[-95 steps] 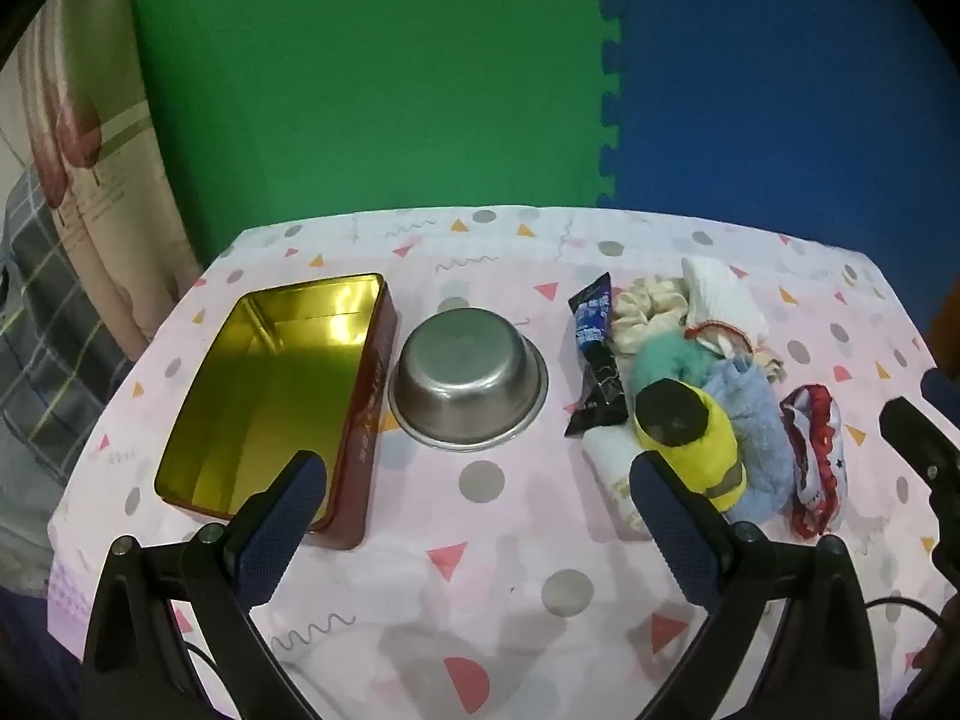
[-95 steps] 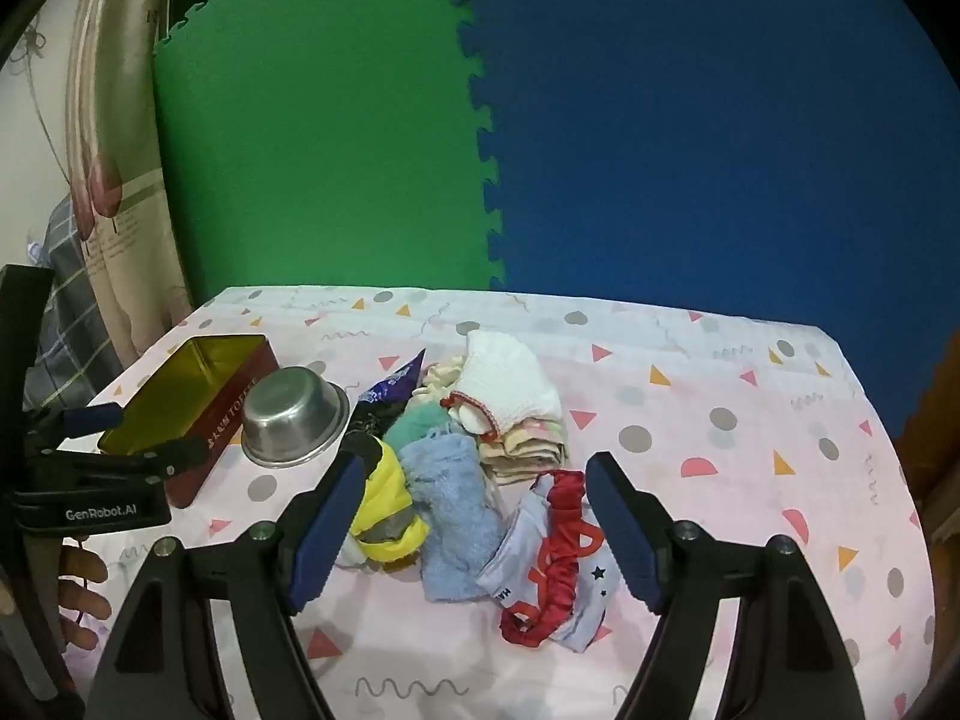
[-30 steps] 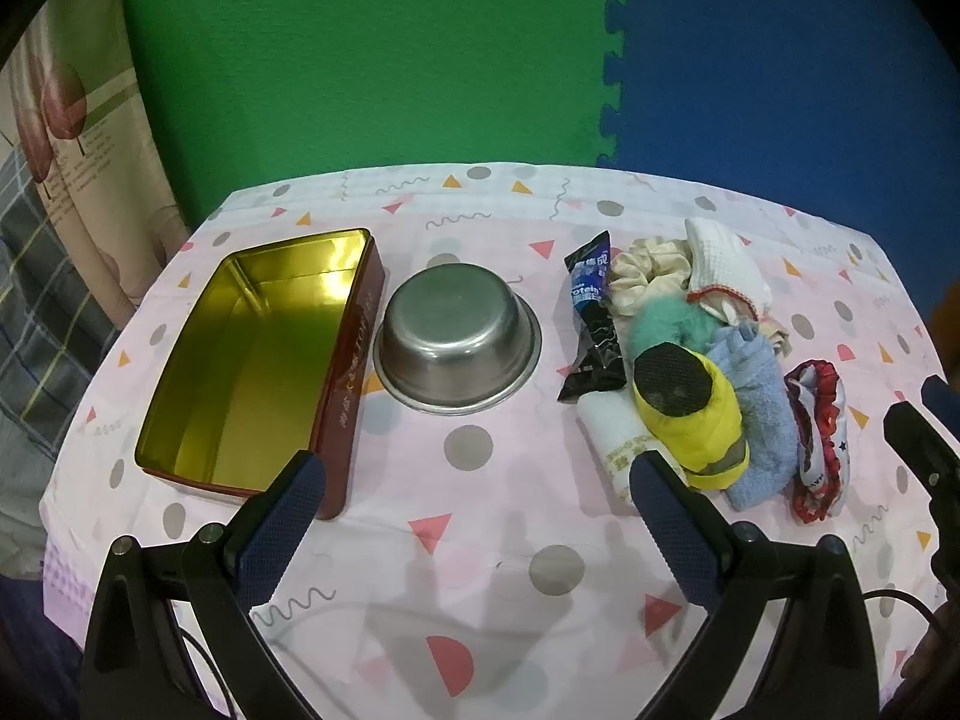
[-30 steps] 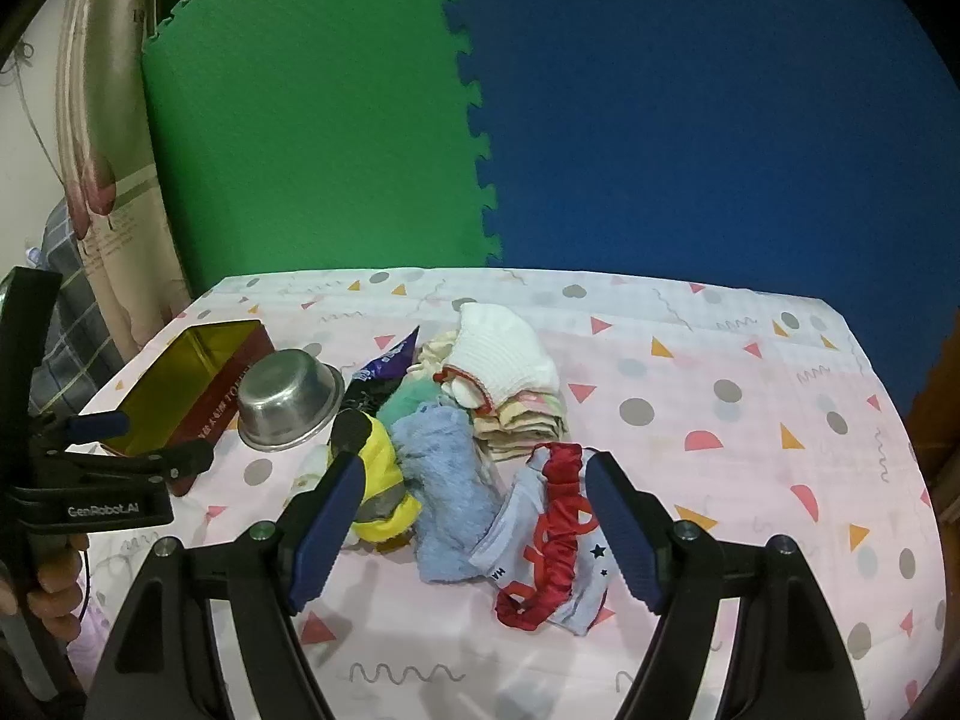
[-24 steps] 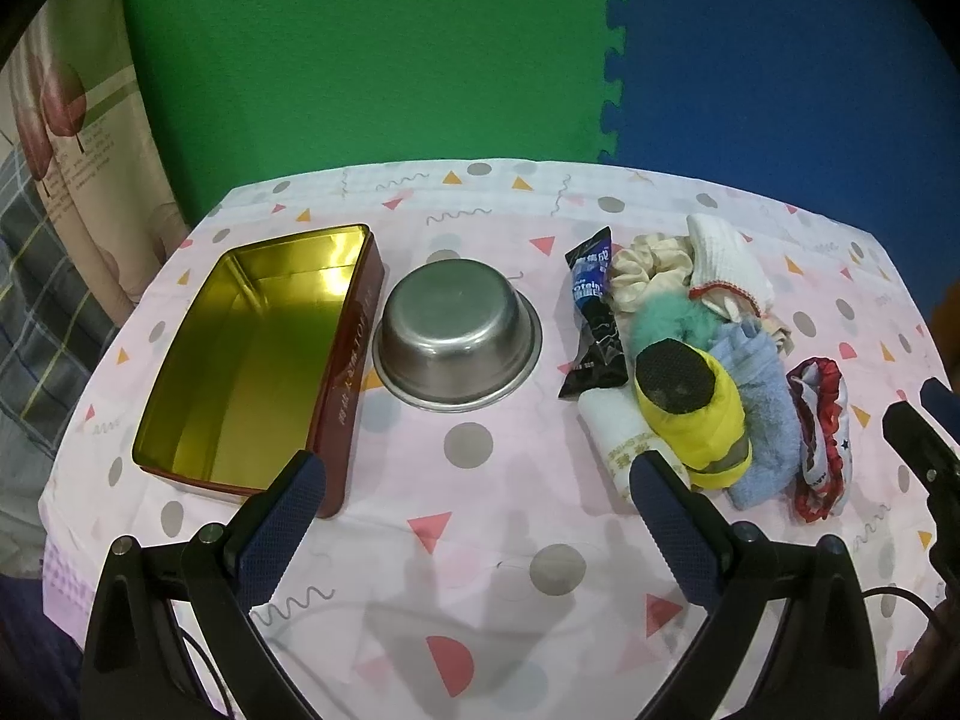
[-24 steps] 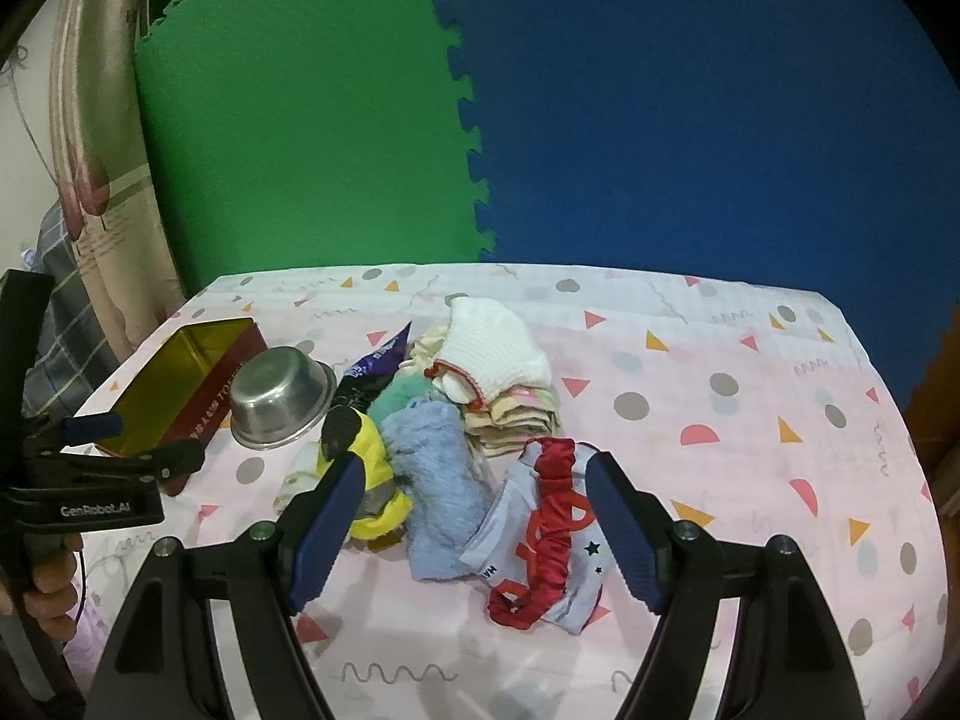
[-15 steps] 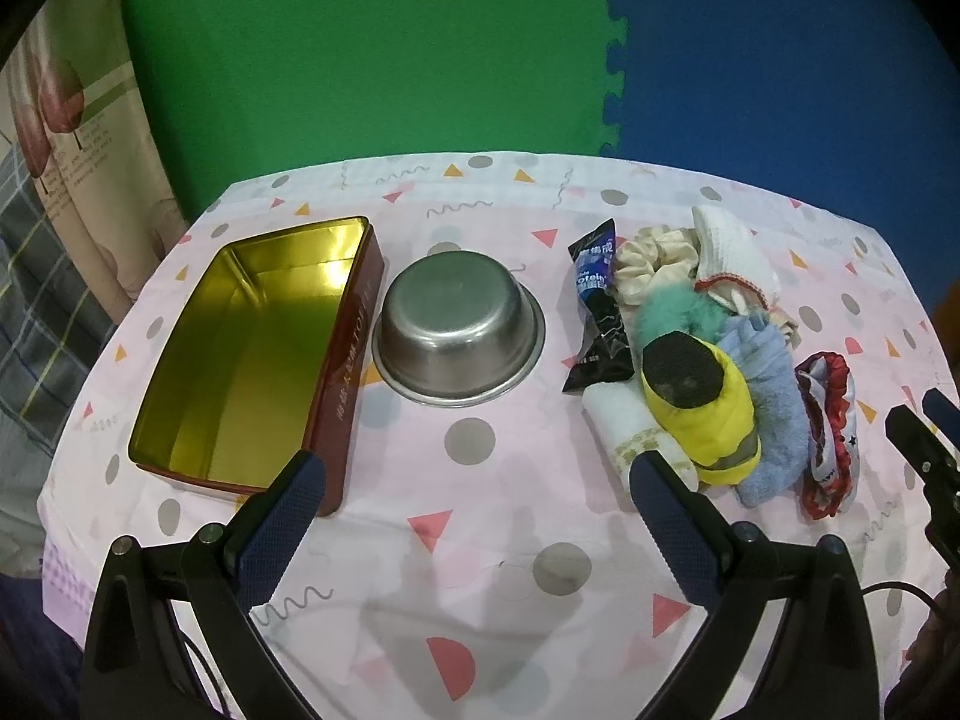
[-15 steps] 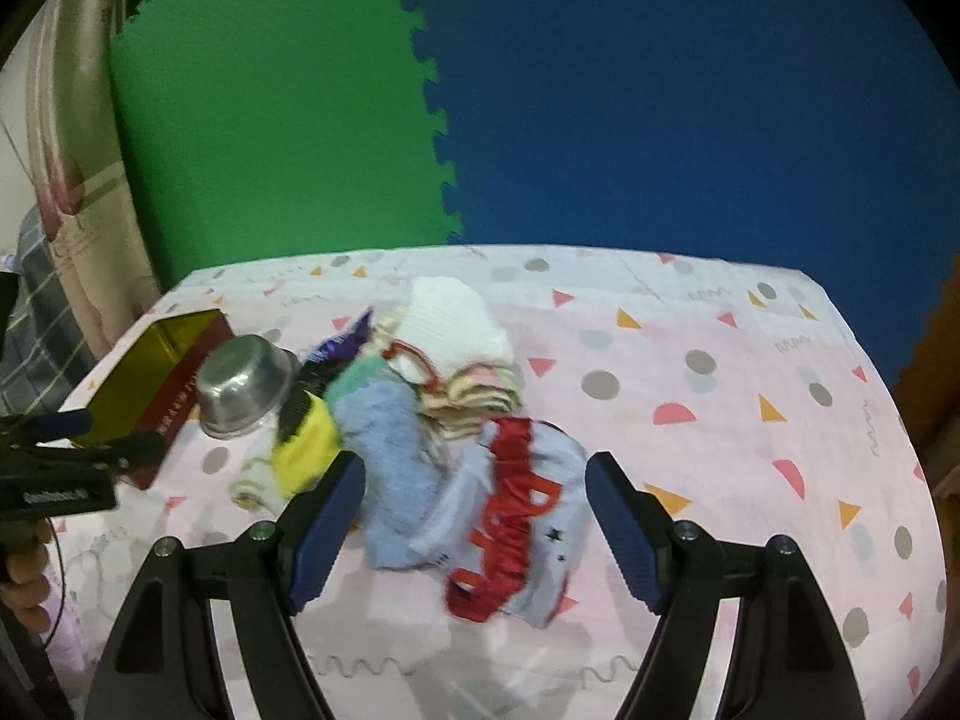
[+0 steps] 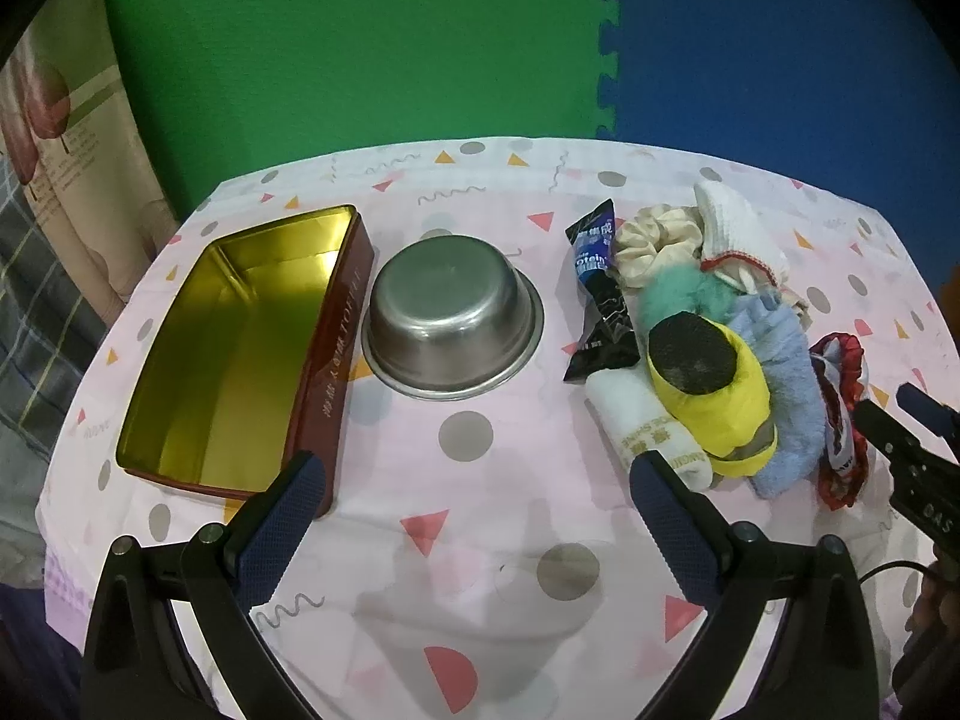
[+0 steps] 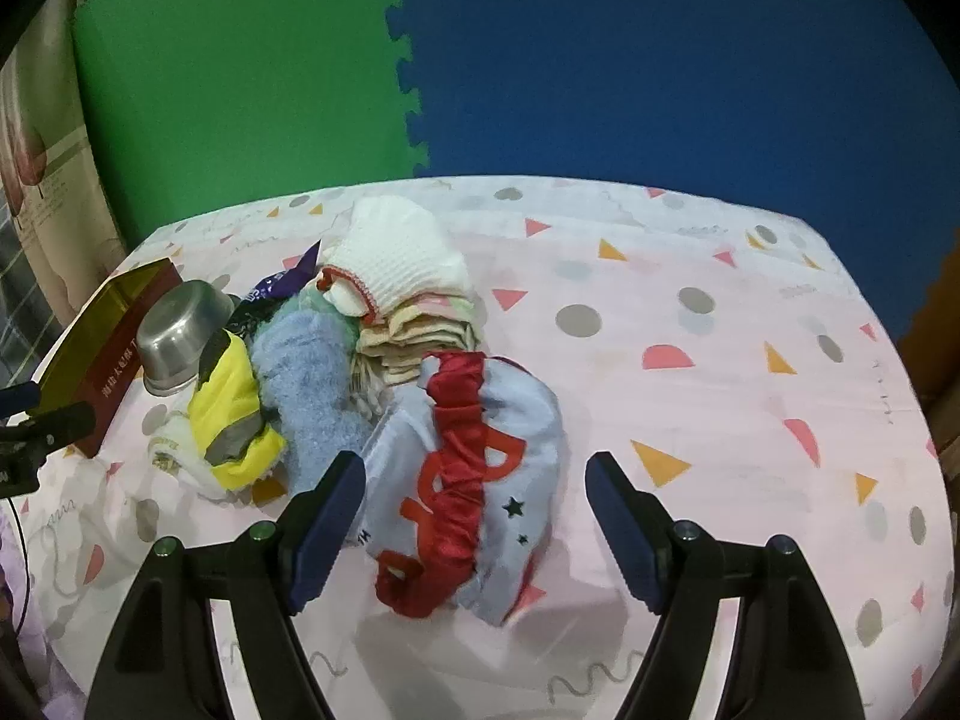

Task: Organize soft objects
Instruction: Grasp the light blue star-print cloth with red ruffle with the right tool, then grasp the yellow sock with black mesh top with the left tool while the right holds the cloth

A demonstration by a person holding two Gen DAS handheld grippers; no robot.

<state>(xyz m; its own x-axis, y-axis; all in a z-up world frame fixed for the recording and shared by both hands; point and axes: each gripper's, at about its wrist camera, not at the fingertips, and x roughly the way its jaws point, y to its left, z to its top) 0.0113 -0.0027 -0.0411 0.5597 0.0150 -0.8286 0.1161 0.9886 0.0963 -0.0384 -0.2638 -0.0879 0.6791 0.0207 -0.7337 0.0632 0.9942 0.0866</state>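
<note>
Bare tablecloth (image 9: 480, 540) ahead of the left gripper (image 9: 477, 498), jaws wide; tin box (image 9: 240, 348) and steel bowl (image 9: 450, 318) touching, no gap between them; soft pile (image 10: 336, 360) packed tight; right gripper (image 10: 474, 495) straddles the red-trimmed garment (image 10: 474, 456); cloth right of the pile bare.

The dark wrapper (image 9: 597, 294) carries the word "Protein" in white on a blue band, with some Chinese characters above it that are too small to read. The red side of the tin (image 9: 336, 360) has gold lettering; in the left wrist view it seems to begin with "TO", and Chinese characters follow, not readable. The white sock (image 9: 651, 432) shows gold letters, not clear enough to read. The baby cloth (image 10: 480, 456) has a small "M" printed at its edge.
</note>
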